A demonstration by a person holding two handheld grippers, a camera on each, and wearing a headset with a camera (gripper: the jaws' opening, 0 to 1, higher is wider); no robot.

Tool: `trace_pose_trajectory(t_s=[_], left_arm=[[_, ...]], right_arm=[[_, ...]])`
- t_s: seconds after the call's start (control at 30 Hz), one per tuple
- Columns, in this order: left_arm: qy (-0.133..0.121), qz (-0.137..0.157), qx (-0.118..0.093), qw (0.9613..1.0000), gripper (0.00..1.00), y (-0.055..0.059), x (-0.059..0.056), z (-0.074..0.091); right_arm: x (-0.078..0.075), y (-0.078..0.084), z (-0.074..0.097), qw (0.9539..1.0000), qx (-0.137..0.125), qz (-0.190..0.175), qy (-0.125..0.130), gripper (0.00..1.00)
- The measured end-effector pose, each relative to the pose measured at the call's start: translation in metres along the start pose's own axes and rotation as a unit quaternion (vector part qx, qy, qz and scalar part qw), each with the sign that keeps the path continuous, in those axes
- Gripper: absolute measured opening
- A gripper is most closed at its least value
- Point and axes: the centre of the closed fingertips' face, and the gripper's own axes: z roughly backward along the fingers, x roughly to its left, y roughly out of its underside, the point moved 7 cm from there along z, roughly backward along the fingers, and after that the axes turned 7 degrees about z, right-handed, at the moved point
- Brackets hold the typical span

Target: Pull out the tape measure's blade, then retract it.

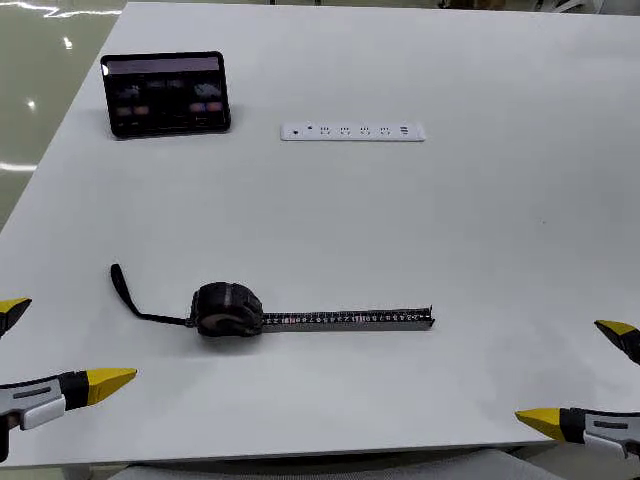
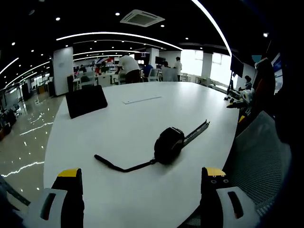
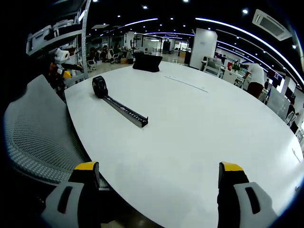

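I am looking down at the table [image 1: 480, 250]. The tape [image 1: 240, 312] is lying near the front edge, a little left of the middle. Its blade [image 1: 350, 319] is lying flat, running out from the case [image 1: 226, 309] to the right, with the hook [image 1: 430, 317] at the far end, and the strap [image 1: 125, 288] is trailing off to the left. Nothing is touching the tape.

The left gripper [image 1: 58, 345] is hovering at the lower left corner, well apart from the case. Its 2 jaws are standing wide apart and are gripping nothing. The right gripper [image 1: 577, 375] is hovering at the lower right corner, also spread wide with nothing between the jaws, well apart from the hook. In the right gripper view the blade is lying ahead and to the left, hook end nearest.

I am judging that the pull-out is done and that the retract step is coming now. As the blade is lying out with no hold on it, I am guessing a lock is on, but I cannot see one. For the next move I am thinking to pin the case with the left gripper and to take the hook end with the right, so that the blade is going back slowly and not whipping.

A tablet [image 1: 165, 93] and a power strip [image 1: 353, 132] are sitting at the far side, out of the way.
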Motion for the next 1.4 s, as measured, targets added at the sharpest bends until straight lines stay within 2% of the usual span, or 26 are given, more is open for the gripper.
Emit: trace_pose_trajectory(t_s=[0.2, 0.43, 0.7, 0.8, 1.0, 1.13, 1.3, 1.4], left_arm=[[-0.004, 0.003, 0.001, 1.0000, 1.00, 0.002, -0.001, 0.000], [-0.006, 0.003, 0.001, 1.0000, 1.00, 0.002, -0.003, -0.001], [-0.007, 0.004, -0.003, 1.0000, 1.00, -0.008, 0.000, -0.004], [-0.015, 0.010, 0.009, 0.9998, 1.00, -0.007, 0.003, -0.007], [-0.010, 0.011, 0.011, 0.9998, 1.00, -0.006, -0.001, -0.009], [-0.005, 0.006, 0.015, 0.9998, 1.00, -0.006, -0.004, -0.011], [0.006, 0.014, 0.015, 0.9998, 1.00, -0.010, -0.007, -0.012], [0.005, 0.007, 0.016, 0.9998, 1.00, -0.013, -0.010, -0.015]], right_arm=[[-0.009, 0.000, 0.006, 1.0000, -0.001, 0.008, -0.001, 1.00], [-0.008, -0.001, 0.008, 0.9997, -0.008, 0.020, -0.006, 1.00], [-0.008, -0.003, 0.006, 0.9996, -0.008, 0.026, -0.012, 1.00], [-0.008, -0.003, 0.005, 0.9995, -0.006, 0.029, -0.014, 1.00], [-0.010, -0.006, 0.004, 0.9993, -0.006, 0.034, -0.017, 1.00], [-0.012, -0.004, 0.001, 0.9995, 0.014, 0.025, -0.016, 1.00], [-0.009, -0.008, 0.002, 0.9992, 0.010, 0.033, -0.022, 1.00], [-0.011, -0.011, 0.002, 0.9989, 0.009, 0.040, -0.023, 1.00]])
